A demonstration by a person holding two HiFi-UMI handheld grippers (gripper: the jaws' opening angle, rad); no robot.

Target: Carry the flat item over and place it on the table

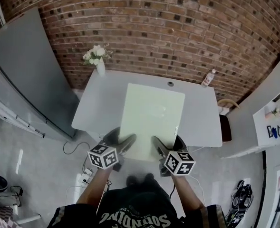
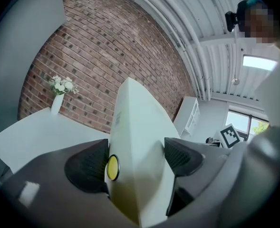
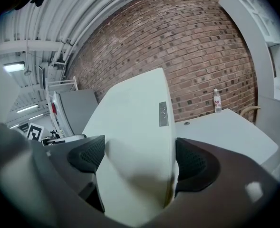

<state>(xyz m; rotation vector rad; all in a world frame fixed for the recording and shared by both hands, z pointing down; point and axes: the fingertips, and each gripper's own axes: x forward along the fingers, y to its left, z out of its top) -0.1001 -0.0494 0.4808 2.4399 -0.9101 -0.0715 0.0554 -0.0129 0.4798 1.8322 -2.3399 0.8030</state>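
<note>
I hold a pale flat panel (image 1: 151, 113) by its near edge with both tools. My left gripper (image 1: 123, 141) is clamped on its left corner and my right gripper (image 1: 161, 146) on its right. The panel hangs over a white table (image 1: 99, 103), which carries a flower vase (image 1: 100, 66) and a small bottle (image 1: 208, 78) by a brick wall (image 1: 178, 27).

Red brick wall (image 1: 178, 27) ran across the far side, white vase of pale flowers (image 1: 100, 65) stood far left before it, small clear bottle (image 1: 208, 78) far right, tall grey cabinet (image 1: 23, 75) stood at left, cables (image 1: 85, 172) lay on the near floor (image 1: 44, 165).
</note>
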